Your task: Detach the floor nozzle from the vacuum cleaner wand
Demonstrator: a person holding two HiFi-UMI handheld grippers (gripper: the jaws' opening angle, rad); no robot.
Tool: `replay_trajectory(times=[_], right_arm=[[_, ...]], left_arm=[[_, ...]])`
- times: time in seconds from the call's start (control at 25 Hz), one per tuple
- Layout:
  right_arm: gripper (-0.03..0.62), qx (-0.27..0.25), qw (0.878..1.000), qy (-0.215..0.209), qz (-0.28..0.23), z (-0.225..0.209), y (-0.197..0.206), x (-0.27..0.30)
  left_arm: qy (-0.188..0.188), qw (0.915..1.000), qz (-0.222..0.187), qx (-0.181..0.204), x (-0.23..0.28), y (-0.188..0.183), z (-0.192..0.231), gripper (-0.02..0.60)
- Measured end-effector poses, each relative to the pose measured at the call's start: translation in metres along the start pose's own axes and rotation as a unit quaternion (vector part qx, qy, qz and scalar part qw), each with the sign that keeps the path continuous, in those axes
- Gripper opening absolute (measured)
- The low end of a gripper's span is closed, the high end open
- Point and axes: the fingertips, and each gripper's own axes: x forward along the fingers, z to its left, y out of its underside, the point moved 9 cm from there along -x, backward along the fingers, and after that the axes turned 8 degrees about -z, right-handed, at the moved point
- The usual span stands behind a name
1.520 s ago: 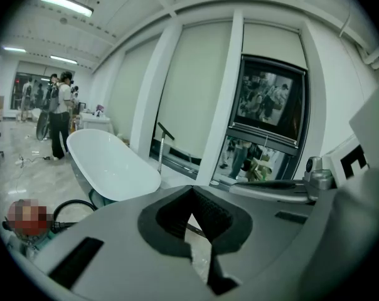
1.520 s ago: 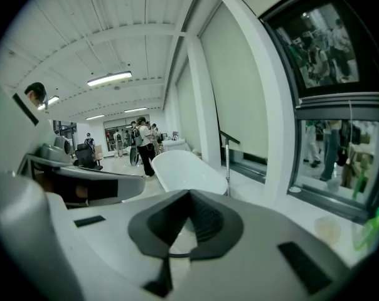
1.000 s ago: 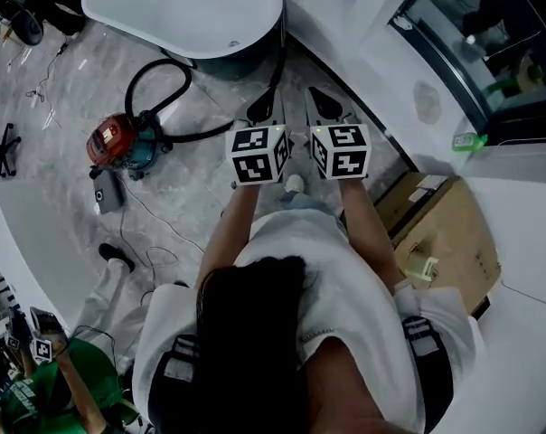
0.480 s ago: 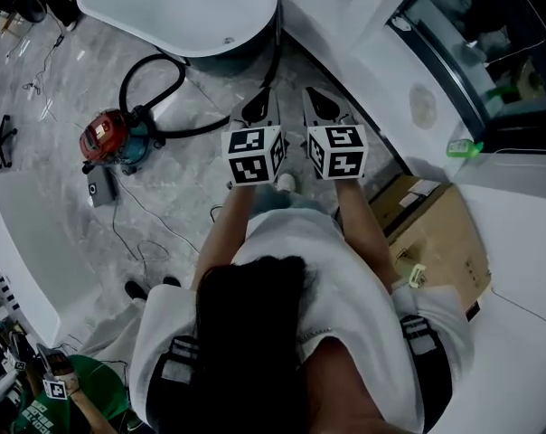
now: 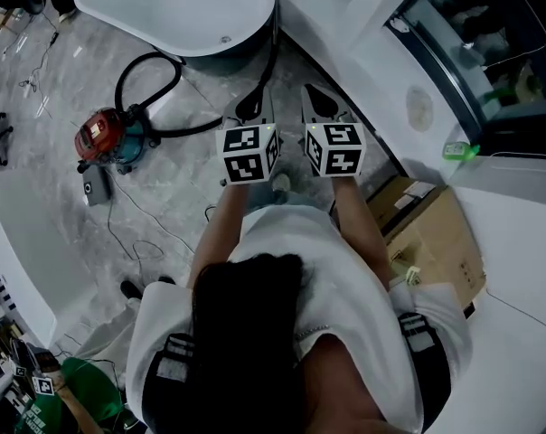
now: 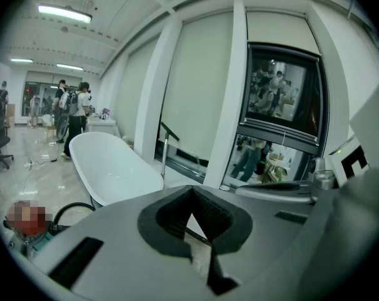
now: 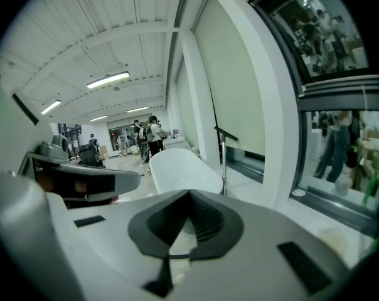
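A white bathtub [image 5: 178, 7] stands on the floor ahead of me. Left of it sits the red vacuum [image 5: 106, 140], its black hose [image 5: 187, 132] trailing toward my grippers; I cannot make out the nozzle. My left gripper [image 5: 253, 107] and right gripper [image 5: 322, 104], side by side, are both closed and empty.

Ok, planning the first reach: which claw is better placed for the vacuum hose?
Left, probably: the hose and red vacuum lie on its side, nearer the left claw than the right claw.
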Motion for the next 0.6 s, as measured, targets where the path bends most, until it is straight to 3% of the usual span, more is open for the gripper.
replay_trajectory(times=[0.6], right_arm=[[0.015, -0.019, 1.0, 0.013, 0.005, -0.003, -0.005, 0.023]], left_arm=[[0.005, 1.0, -0.005, -0.001, 0.025, -0.002, 0.015, -0.005]])
